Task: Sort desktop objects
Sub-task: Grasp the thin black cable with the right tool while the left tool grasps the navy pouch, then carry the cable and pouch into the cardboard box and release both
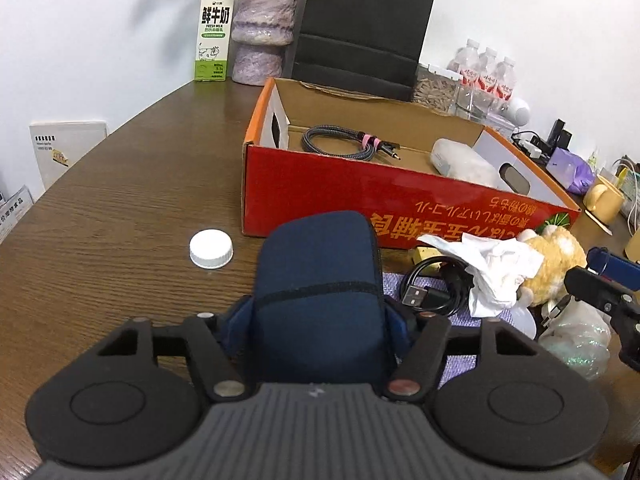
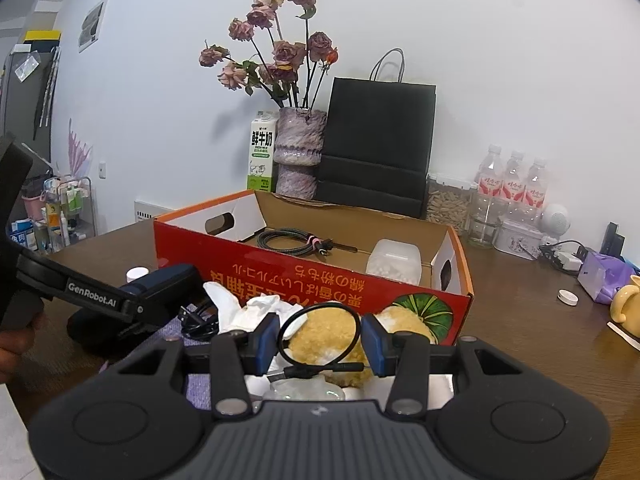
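Jaws of the left gripper [image 1: 316, 320] sit partly open around a navy pouch [image 1: 316, 280] at lower centre of the left wrist view, seemingly pressing its sides; jaws of the right gripper [image 2: 320, 340], narrowly parted, frame a black ring [image 2: 318, 334] over the yellow plush toy [image 2: 332, 344], grip unclear. Best next move, I judge: lift the pouch clear of the black USB cable [image 1: 432, 292] beside it, then carry it over the near wall of the red cardboard box [image 1: 360, 196], mid-frame on the tabletop [image 1: 120, 220].

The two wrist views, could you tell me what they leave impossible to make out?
- Left wrist view: the left gripper fingertips, hidden by the navy pouch.
- Right wrist view: the plush toy lower part, hidden behind the right gripper.
- Both: milk carton small print, too small.
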A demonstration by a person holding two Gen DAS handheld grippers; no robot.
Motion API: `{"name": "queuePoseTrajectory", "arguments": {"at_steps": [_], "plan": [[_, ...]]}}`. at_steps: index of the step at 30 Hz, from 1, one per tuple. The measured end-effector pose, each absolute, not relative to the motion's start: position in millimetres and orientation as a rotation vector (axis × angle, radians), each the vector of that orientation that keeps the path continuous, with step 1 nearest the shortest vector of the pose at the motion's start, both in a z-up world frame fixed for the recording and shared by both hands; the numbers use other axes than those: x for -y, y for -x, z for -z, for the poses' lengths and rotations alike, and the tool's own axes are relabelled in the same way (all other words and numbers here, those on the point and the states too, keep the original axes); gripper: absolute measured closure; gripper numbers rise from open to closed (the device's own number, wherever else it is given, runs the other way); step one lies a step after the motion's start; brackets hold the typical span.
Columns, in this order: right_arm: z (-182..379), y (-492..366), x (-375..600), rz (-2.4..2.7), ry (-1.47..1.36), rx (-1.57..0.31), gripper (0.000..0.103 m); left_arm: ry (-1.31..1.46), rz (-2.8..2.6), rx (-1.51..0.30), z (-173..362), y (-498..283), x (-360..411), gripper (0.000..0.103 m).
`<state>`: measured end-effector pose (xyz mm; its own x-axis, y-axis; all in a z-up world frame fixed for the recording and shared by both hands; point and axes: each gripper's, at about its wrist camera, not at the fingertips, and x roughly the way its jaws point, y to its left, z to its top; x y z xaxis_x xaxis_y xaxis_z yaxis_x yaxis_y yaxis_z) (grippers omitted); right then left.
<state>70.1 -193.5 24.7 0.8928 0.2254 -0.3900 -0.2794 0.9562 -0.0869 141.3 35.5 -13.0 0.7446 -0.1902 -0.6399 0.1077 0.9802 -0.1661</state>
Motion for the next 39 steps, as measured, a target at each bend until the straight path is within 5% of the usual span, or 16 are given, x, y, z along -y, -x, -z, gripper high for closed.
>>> {"name": "queuePoseTrajectory", "arguments": {"at_steps": [20, 39], "plan": [[-58, -72, 189, -0.263, 0.143, -0.294, 0.06, 0.066, 0.156, -0.528, -42, -121, -32, 0.04], [-89, -185, 169, -0.229, 0.075, -0.28, 0.06, 0.039, 0.126, -0.461, -63, -222, 6, 0.04]]}}
